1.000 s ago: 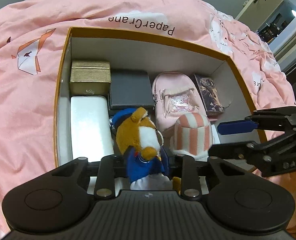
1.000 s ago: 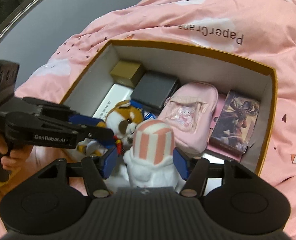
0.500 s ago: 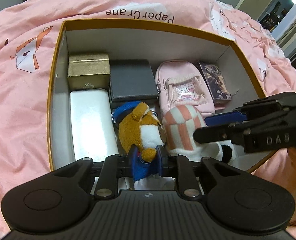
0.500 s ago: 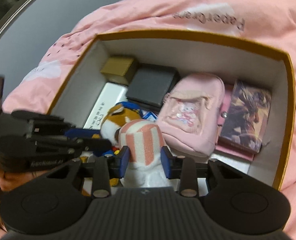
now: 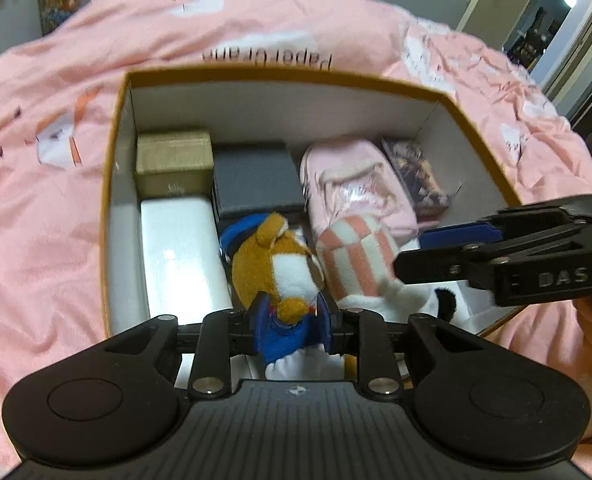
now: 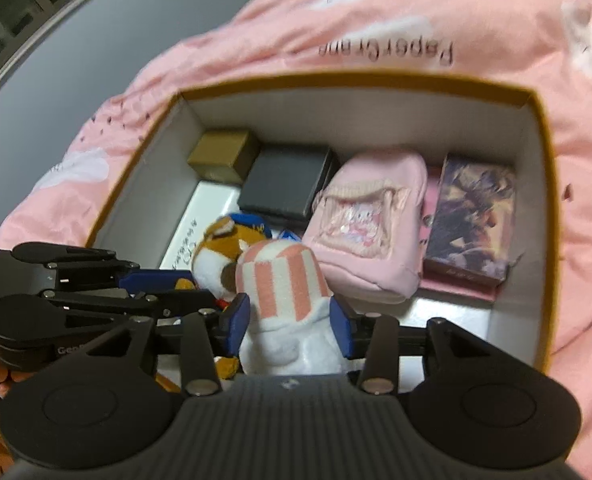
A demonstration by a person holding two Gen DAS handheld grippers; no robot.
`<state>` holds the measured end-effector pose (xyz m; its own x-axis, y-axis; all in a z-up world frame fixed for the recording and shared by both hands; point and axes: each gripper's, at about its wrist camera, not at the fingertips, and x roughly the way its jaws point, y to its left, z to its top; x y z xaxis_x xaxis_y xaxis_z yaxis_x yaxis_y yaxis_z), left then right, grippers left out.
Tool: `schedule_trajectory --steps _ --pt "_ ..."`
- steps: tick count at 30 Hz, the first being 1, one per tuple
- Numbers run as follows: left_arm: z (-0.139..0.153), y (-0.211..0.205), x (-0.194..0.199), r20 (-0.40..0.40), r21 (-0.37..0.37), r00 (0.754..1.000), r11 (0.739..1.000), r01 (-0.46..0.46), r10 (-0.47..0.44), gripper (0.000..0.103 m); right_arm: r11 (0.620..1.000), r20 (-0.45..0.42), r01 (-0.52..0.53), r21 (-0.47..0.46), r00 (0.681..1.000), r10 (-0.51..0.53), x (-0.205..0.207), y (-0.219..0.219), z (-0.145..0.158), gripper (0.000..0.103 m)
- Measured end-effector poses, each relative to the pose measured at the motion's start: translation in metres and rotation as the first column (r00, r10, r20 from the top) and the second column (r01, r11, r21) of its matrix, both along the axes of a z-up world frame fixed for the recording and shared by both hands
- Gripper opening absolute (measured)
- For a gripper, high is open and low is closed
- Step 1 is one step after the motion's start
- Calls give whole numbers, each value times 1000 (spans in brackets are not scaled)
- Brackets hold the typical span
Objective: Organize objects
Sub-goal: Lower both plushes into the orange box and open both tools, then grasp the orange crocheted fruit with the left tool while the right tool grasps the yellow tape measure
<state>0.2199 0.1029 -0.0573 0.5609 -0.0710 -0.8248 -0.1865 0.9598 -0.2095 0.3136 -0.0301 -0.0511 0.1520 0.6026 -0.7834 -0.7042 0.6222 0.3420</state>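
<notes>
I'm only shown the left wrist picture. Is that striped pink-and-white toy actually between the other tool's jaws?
Observer: Yes. In the right wrist view, the striped plush sits between the blue pads of the right gripper, whose jaws are opening.
Visitor: Is the white box just blank?
Observer: No, the white box has dark writing on its top.
Visitor: Is anything under the picture box?
Observer: Yes, the picture box lies on a flat pink item.
</notes>
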Motion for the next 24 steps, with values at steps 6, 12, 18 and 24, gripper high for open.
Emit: schedule_trajectory --steps 6,12,18,24 --pt "45 -26 -34 219 124 975 992 5 -32 28 988 128 98 121 985 -113 -33 -41 38 47" --pt "58 -70 -61 295 106 944 987 122 -149 32 960 208 224 170 944 -257 -74 -93 49 48" --pt "32 -114 -61 254 82 936 970 229 -242 32 931 222 350 107 904 -366 -102 -134 26 48" --pt "-11 -152 -54 145 33 927 938 346 -347 48 915 304 402 36 868 -393 -122 -158 -1 47"
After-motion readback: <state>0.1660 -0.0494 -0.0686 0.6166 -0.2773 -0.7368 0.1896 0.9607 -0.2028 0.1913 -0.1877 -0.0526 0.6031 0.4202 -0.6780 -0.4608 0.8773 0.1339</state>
